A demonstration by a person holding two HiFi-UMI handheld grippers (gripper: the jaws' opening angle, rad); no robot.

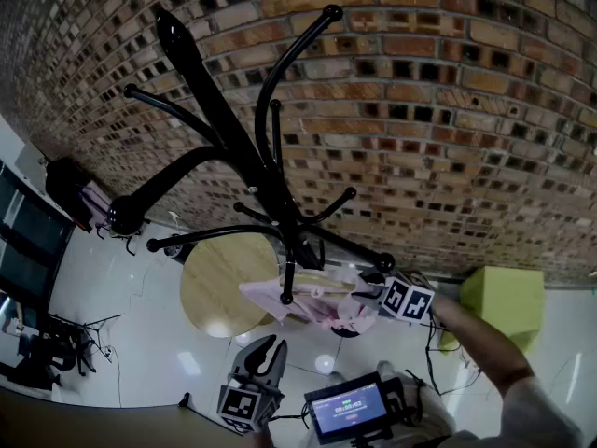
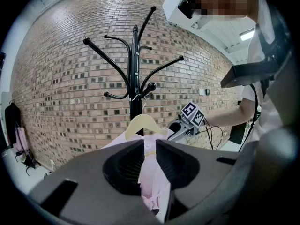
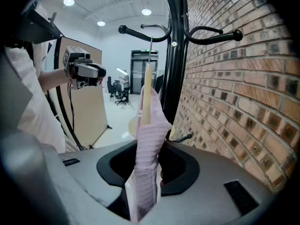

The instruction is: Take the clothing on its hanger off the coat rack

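Now right gripper point(image 3: 149, 168) fingers point(image 3: 177, 167) clench the pink clothing point(image 3: 150, 125) — left gripper point(image 2: 150, 146) fingers point(image 2: 125, 165) released.

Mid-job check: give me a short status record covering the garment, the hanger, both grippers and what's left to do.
Garment: pale pink garment, draped on a cream wooden hanger
Hanger: hook over a lower arm of the black metal coat rack
Holding: right gripper, closed on the garment's fabric below the hanger
Idle: left gripper, open and empty, held away from the garment
Remaining: hanger not yet lifted off the rack
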